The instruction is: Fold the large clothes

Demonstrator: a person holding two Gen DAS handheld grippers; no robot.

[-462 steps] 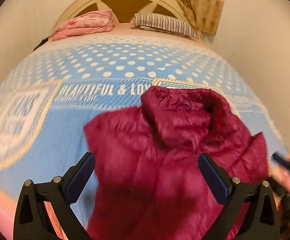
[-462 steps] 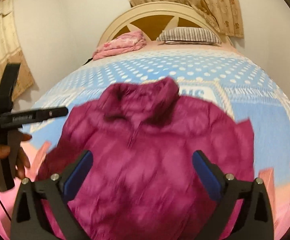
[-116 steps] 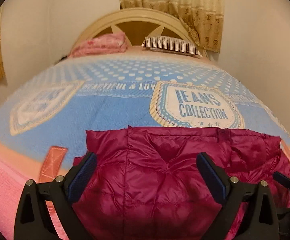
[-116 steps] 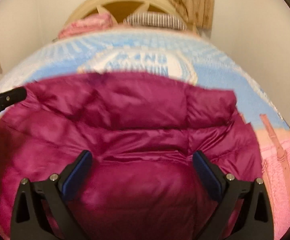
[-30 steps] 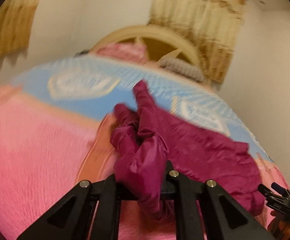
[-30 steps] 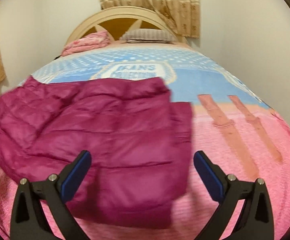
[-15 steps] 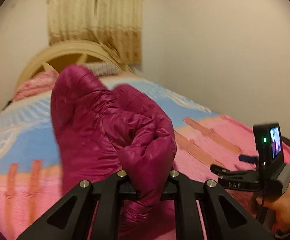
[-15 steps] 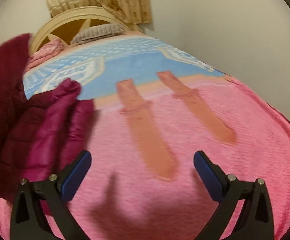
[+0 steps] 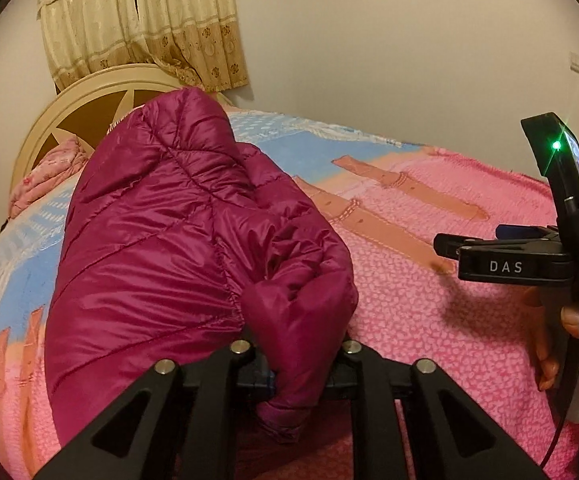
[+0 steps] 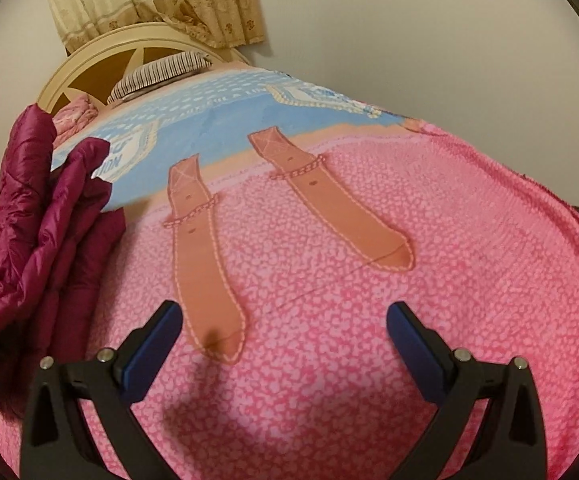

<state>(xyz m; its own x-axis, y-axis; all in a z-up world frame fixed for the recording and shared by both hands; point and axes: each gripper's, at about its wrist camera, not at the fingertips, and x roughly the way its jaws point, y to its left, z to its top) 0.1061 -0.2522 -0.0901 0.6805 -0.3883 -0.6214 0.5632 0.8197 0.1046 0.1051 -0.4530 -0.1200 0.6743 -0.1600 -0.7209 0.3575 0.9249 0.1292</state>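
**Jacket pinched and lifted**

While my left gripper (image 9: pixel 295 364) is clamped on a fold of the jacket (image 9: pixel 193 248), the bulk stands bunched above the bed (image 9: pixel 429 320) — toward eleven o'clock. My right gripper (image 10: pixel 281 334) is spread wide, holding nothing, over the pink blanket — jacket (image 10: pixel 45 216) at nine o'clock.

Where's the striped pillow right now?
In the right wrist view the striped pillow lies at the head of the bed, against the cream headboard, with the pink folded bedding to its left. The magenta puffer jacket hides it in the left view.
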